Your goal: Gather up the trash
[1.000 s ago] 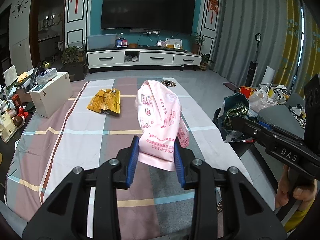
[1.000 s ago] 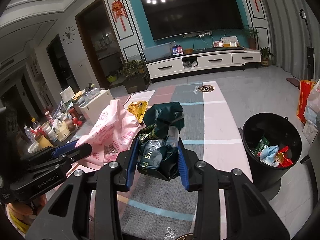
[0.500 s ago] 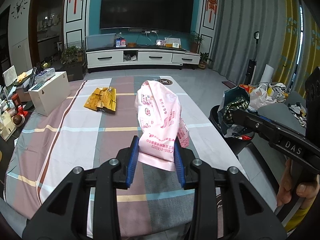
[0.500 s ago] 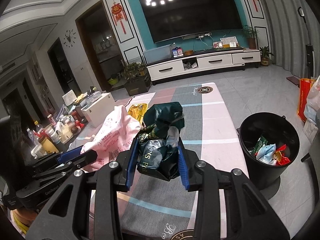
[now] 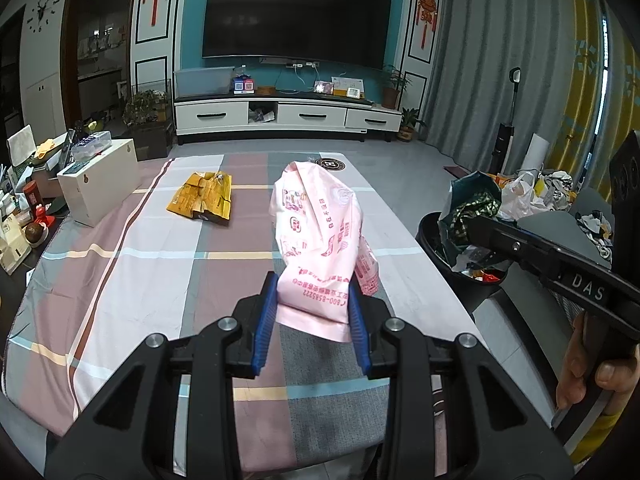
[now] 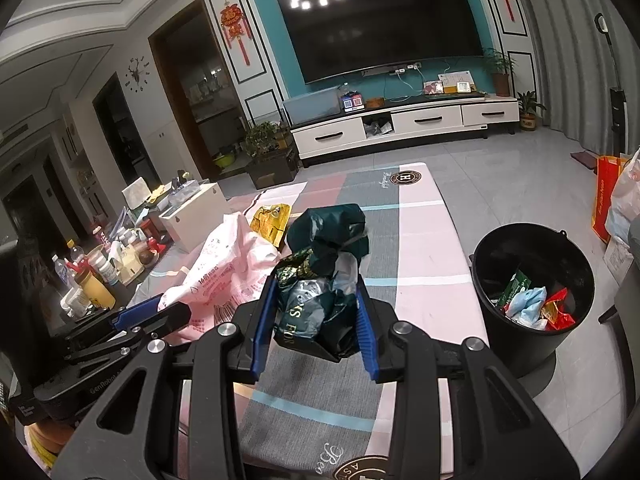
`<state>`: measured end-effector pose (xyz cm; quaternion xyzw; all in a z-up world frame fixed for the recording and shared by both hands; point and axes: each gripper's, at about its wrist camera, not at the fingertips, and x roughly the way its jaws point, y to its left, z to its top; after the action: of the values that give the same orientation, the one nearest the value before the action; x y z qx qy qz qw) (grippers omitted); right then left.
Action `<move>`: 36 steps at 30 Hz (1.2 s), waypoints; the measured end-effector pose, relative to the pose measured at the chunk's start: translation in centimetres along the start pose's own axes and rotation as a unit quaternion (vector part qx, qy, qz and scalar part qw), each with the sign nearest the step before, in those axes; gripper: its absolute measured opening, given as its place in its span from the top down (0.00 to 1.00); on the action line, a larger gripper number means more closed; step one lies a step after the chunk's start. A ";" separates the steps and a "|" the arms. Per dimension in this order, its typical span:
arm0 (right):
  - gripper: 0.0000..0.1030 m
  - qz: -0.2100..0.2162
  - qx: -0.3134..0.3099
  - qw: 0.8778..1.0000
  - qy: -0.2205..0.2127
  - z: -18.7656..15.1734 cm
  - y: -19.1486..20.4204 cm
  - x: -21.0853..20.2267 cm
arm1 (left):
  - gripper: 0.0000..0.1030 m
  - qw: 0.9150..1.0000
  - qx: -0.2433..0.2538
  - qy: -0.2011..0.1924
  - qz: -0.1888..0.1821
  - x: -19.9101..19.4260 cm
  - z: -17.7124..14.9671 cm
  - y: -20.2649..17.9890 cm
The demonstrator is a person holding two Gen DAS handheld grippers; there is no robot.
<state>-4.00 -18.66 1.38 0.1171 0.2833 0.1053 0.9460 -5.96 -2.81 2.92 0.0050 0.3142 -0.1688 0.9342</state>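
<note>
Counted: one pink printed plastic bag [image 5: 320, 240], one crumpled dark green foil bag [image 6: 320, 280], one flattened yellow wrapper [image 5: 202, 202], one round black plastic bin [image 6: 532, 292], one white rectangular box [image 5: 100, 186], two black grippers with blue pads.

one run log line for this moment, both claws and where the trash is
left claw: shut on pink plastic bag | right claw: shut on dark green crumpled bag | yellow flat wrapper: on table | black bin: part filled

We hold our left gripper [image 5: 312, 316] tilted down and forward, its blue pads clamped on a pink bag [image 5: 320, 240]. Our right gripper [image 6: 316, 320] tilts down likewise, jaws pinching a dark green wrapper [image 6: 320, 280]. Our right hand [image 5: 600, 376] wraps the handle, fingers curled round it.
</note>
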 end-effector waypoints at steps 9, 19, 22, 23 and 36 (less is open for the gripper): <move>0.64 0.003 -0.003 1.000 0.002 0.1 0.0 -0.1 | 0.67 1.000 -0.005 0.000 -0.002 0.2 0.1 0.0; 0.64 0.002 -0.001 1.000 0.000 0.4 -0.1 0.0 | 0.67 1.000 -0.003 0.006 -0.003 0.9 0.2 -0.6; 0.64 0.002 0.003 1.000 0.000 0.5 -0.3 0.2 | 0.67 1.000 0.000 0.008 -0.004 1.2 0.3 -0.9; 0.64 0.002 0.004 1.000 -0.001 0.5 -0.5 0.3 | 0.67 1.000 0.001 0.008 -0.004 1.3 0.3 -1.0; 0.64 0.005 0.019 1.000 -0.003 0.4 -1.9 0.5 | 0.66 1.000 0.014 0.014 0.000 2.1 0.7 -2.3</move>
<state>-3.07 -20.40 0.91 0.1371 0.2814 0.1039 0.9441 -4.67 -5.69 2.43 0.0202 0.3248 -0.1733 0.9295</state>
